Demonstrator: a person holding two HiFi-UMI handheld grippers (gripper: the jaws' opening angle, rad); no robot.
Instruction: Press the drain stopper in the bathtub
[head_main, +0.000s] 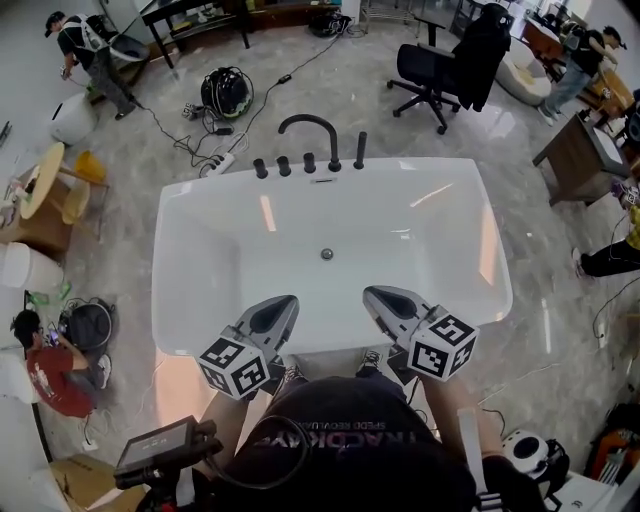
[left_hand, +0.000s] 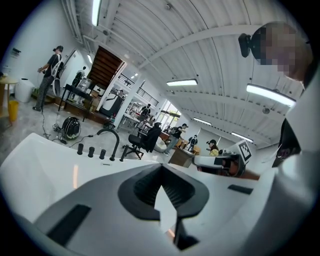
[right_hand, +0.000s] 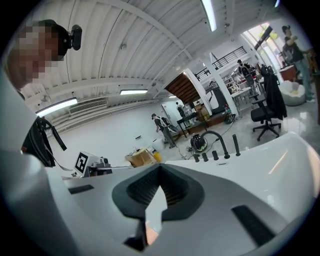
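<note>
Left gripper (head_main: 286, 303) over near rim of white bathtub (head_main: 420, 166), jaws closed together, nothing between them. Round drain stopper (head_main: 326, 254) in middle of tub floor, well apart from both grippers. Right gripper (head_main: 374, 294) alongside, likewise closed, empty.

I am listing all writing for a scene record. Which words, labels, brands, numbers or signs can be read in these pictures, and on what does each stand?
"TRACKDAY": on the person's black shirt, upside down in the head view.
Smaller line beside it on the shirt: too small to read with certainty.
Marker cubes: only black-and-white square patterns, no letters or numbers.
Bathtub: no label can be read.
</note>
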